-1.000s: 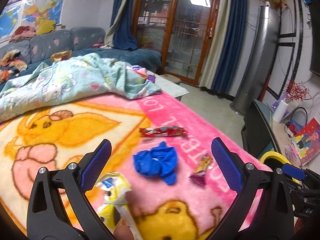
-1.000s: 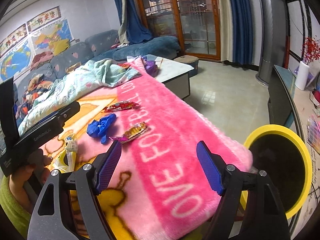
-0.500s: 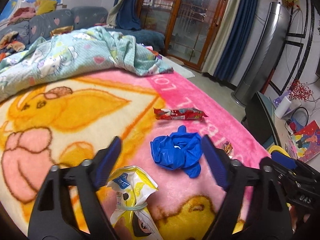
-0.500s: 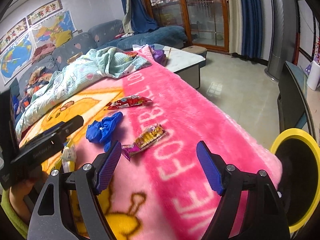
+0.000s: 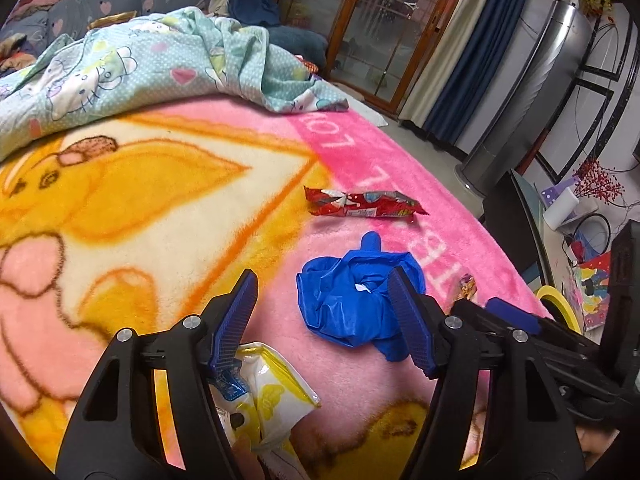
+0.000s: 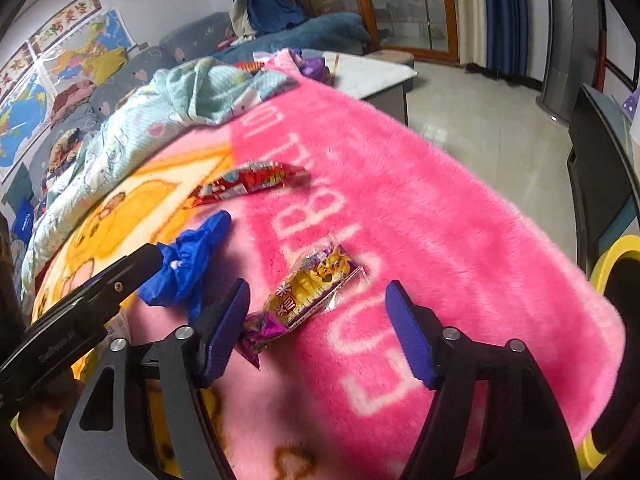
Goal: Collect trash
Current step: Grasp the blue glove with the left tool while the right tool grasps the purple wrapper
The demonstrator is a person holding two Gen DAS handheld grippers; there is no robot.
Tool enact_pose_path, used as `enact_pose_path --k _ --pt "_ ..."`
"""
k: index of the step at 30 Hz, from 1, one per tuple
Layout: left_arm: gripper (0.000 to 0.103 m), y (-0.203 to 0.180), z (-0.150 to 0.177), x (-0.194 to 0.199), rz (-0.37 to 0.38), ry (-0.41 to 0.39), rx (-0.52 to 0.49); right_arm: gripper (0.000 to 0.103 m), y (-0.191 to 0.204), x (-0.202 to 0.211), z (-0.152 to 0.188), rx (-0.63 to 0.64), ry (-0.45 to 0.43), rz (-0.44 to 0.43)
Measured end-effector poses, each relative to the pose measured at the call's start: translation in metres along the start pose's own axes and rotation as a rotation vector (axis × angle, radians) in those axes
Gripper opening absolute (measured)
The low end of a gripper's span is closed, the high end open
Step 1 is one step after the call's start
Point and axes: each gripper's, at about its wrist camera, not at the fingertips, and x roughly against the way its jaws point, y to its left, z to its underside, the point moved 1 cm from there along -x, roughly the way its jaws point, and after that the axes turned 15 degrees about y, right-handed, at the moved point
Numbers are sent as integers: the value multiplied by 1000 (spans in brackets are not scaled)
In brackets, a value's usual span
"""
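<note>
The right hand-held gripper (image 6: 318, 320), jaws closing and holding nothing, framed the purple-yellow snack wrapper (image 6: 308, 292), lying diagonally from lower left to upper right at frame centre.

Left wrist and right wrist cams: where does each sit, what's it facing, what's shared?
Left wrist: on the left tool, angled down at the pink blanket; its closing jaws frame the blue glove; the right tool shows at lower right.
Right wrist: on the right tool, angled down at the yellow snack wrapper between its closing jaws; the left tool shows at left.
Shared: glove, red wrapper, blanket, yellow bin.
</note>
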Motion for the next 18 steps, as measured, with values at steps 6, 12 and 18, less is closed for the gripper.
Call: enact_pose_path --k 6,12,18 --pt "55 -9 0 -7 -35 29 -51 42 1 -2 8 47 -23 57" --pt "37 -17 2 -14 -50 55 -96 29 -2 4 18 72 -35 59" --pt "21 -24 6 -16 -48 73 -132 27 -2 10 30 84 -32 45"
